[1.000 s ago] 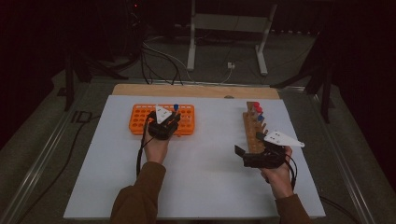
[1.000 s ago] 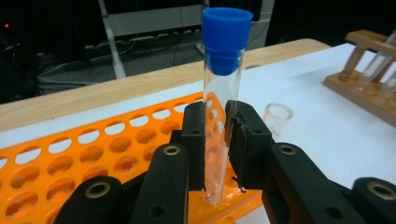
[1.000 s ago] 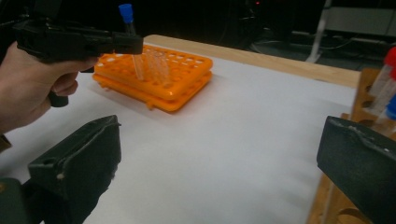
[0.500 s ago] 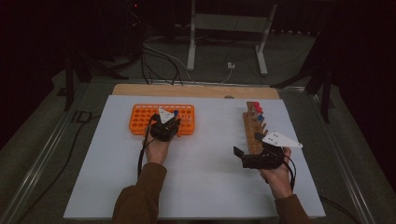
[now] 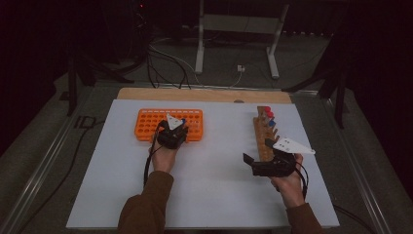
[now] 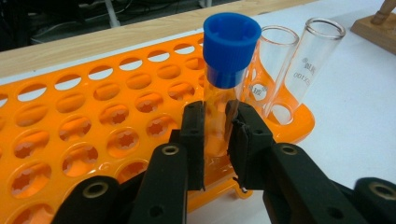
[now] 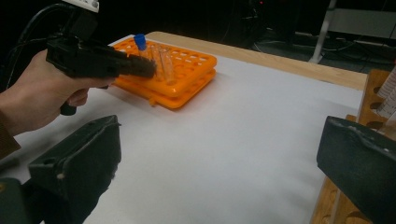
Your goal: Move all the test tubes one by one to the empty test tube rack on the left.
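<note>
L gripper (image 6: 215, 135) clamped on blue-capped tube (image 6: 227, 70), seated in orange rack (image 5: 146, 127) at tabletop 11 o'clock; barely shifted vs 1 s ago. R gripper (image 7: 219, 172) agape, empty, by wooden rack (image 5: 263, 134) at 2 o'clock. Release next, prob.

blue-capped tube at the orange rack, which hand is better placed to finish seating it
Left. The left gripper is closed on the blue-capped tube over the orange rack. The right gripper is open, far off by the wooden rack.

the left tool (image 6: 215, 128), clamped on the blue-capped tube (image 6: 227, 88), has edged slightly toward the orange rack's (image 6: 93, 116) corner.
</note>
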